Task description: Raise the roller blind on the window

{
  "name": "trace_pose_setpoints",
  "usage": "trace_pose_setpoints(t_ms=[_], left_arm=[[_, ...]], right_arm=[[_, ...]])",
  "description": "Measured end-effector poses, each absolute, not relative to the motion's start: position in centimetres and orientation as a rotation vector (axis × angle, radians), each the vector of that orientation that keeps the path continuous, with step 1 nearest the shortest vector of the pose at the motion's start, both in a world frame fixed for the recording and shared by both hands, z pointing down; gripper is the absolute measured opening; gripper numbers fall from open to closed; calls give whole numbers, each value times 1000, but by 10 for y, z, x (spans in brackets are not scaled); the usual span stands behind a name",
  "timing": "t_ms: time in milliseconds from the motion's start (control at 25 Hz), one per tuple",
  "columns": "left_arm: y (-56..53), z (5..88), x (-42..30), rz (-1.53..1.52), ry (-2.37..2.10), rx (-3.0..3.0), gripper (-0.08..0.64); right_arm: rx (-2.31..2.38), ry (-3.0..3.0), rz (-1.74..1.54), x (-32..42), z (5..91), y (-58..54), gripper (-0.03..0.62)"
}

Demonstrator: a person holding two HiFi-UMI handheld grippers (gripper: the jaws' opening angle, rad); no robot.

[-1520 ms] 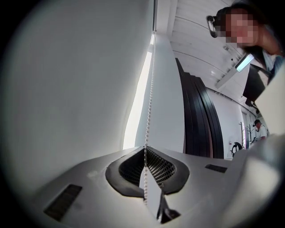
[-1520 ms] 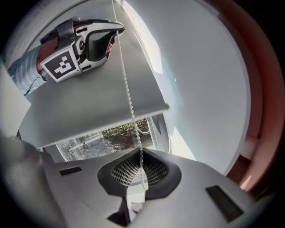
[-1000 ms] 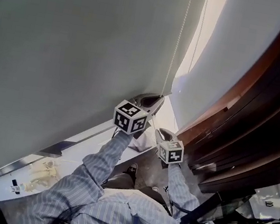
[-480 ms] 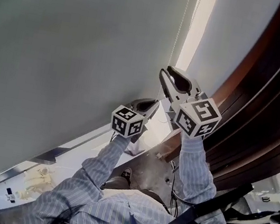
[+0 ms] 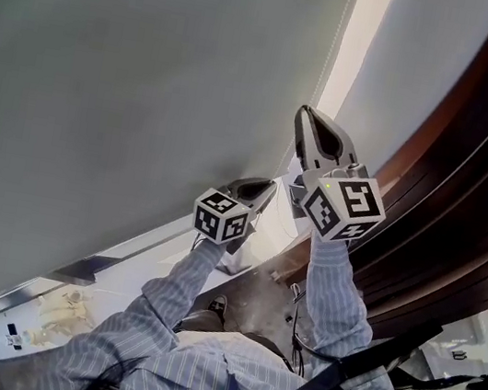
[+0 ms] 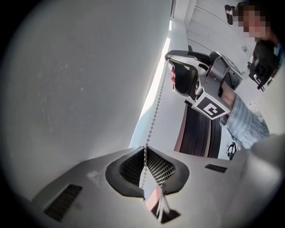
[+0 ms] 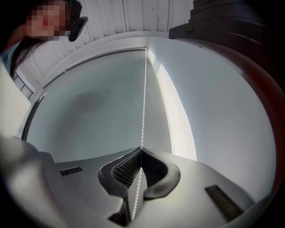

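The grey roller blind (image 5: 134, 77) hangs down over the window, leaving only a bright strip of window (image 5: 353, 41) uncovered along its right edge. The bead chain (image 7: 143, 89) runs down beside that edge. The left gripper (image 6: 145, 148) has its 2 jaws pressed together on the chain, which passes between the pads and out below. The right gripper (image 7: 141, 149) is likewise clamped on the same chain, higher up than the left one. Dark wooden panelling (image 5: 480, 184) stands to the right, and striped sleeves (image 5: 164, 306) reach up to both grippers.
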State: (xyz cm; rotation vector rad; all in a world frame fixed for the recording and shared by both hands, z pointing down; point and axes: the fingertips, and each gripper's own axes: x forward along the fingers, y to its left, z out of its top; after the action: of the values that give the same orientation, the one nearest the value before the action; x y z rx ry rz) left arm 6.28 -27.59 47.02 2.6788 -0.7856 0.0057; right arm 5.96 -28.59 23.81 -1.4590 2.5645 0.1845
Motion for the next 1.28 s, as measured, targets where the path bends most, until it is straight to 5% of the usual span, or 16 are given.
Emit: trace_pose_setpoints(t_ms=[760, 1000, 1280], left_arm=[[-209, 725, 44, 675, -733, 2352, 15], [-213, 632, 36, 396, -848, 2581, 91], [-198, 451, 61, 390, -774, 2974, 87]], right_arm=[[-1901, 2777, -319, 73, 526, -277, 5], [-1952, 2751, -339, 88, 529, -289, 5], [-1873, 2680, -481, 92, 532, -290, 5]])
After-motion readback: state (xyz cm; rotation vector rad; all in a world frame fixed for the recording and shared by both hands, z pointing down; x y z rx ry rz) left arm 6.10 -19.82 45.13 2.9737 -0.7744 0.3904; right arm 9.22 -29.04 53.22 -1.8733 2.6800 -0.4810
